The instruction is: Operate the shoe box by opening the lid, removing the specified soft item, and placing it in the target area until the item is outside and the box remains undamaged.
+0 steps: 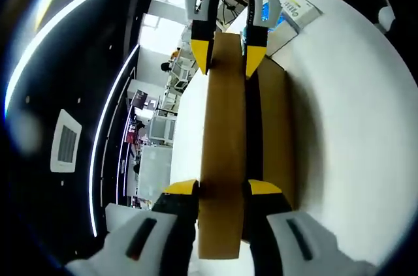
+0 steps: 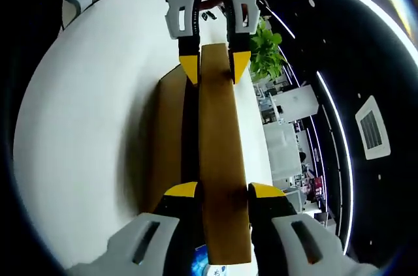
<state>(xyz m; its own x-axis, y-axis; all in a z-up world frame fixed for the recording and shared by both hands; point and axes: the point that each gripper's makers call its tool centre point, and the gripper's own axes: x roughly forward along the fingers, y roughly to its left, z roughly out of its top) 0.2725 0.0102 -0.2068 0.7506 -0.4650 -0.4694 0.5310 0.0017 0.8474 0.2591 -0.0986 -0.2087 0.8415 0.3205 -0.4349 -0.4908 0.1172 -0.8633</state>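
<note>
**Both grippers pinch the lid, one at each end**

You have the shoe box lid (image 1: 222,152) clamped from both ends; in the left gripper view your left gripper (image 1: 222,191) closes its yellow-tipped jaws on the brown panel at the bottom centre of the frame, while the right gripper (image 1: 228,54) bites the far end at top centre; the right gripper view mirrors this, with the left gripper (image 2: 214,67) at the top. Jaws are narrowed to the thickness of the cardboard, nothing else between them. Holding both ends probably keeps the lid level so it lifts without twisting or tearing; the shoe box (image 1: 274,126) sits just right of the lid on the white table (image 1: 353,126). The soft item is hidden, presumably inside; opening looks barely begun.
</note>
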